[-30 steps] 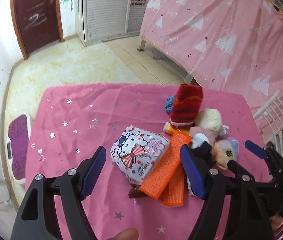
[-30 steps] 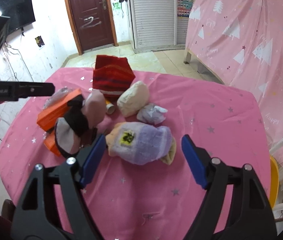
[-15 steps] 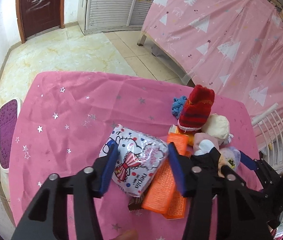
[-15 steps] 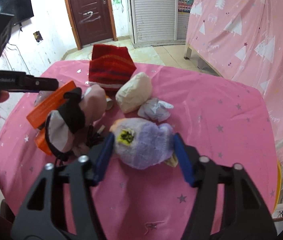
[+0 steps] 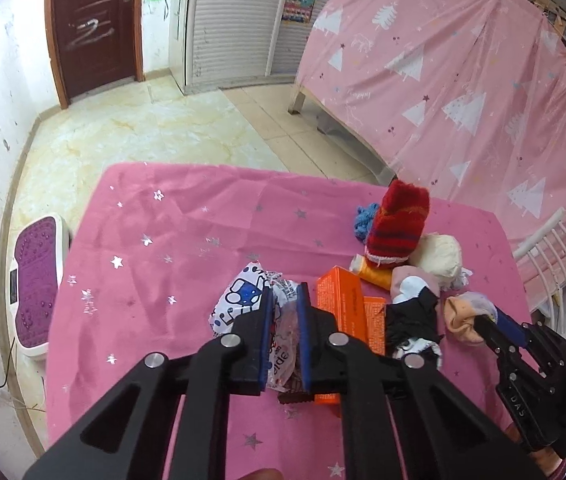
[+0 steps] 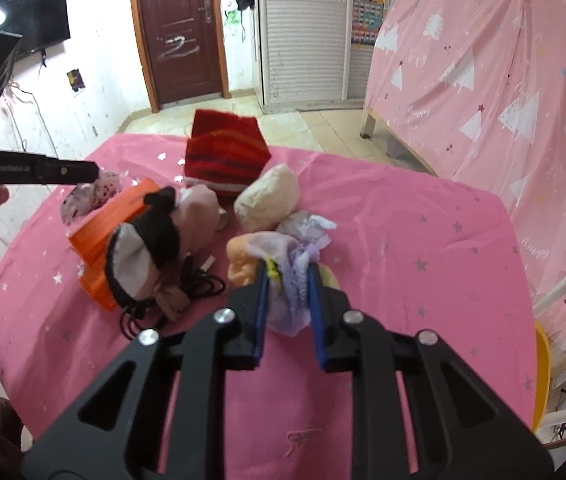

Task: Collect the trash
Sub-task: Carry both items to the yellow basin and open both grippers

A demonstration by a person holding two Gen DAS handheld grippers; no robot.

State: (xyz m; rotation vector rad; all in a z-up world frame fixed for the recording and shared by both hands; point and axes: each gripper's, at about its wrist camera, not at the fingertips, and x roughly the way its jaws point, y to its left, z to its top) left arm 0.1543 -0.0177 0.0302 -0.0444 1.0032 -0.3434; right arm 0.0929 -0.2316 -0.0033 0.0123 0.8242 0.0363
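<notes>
**Both grippers clamped: crinkly packet and soft sock**

Left gripper (image 5: 283, 300): blue pads have just closed and are pinched tight on a glossy, crinkled plastic packet (image 5: 243, 300), white with a cartoon print, squashed narrow between them. It lies on the near middle of the pink star-print tablecloth (image 5: 171, 240).

Right gripper (image 6: 287, 280): jaws likewise just closed, squeezing a fuzzy lilac sock bundle (image 6: 289, 304) with a peach toe, bunched into a lump, near centre of the table.

Just right of the packet, two rigid orange cartons (image 5: 343, 304), flat-sided and overlapping. Beyond them, a ribbed red knit sock (image 5: 397, 224) standing humped; a cream woolly ball (image 5: 441, 256); blue yarn scrap (image 5: 365, 218). A pink-and-black sock (image 6: 155, 240) and a thin black cable (image 6: 199, 284) lie left of the lilac bundle.
</notes>
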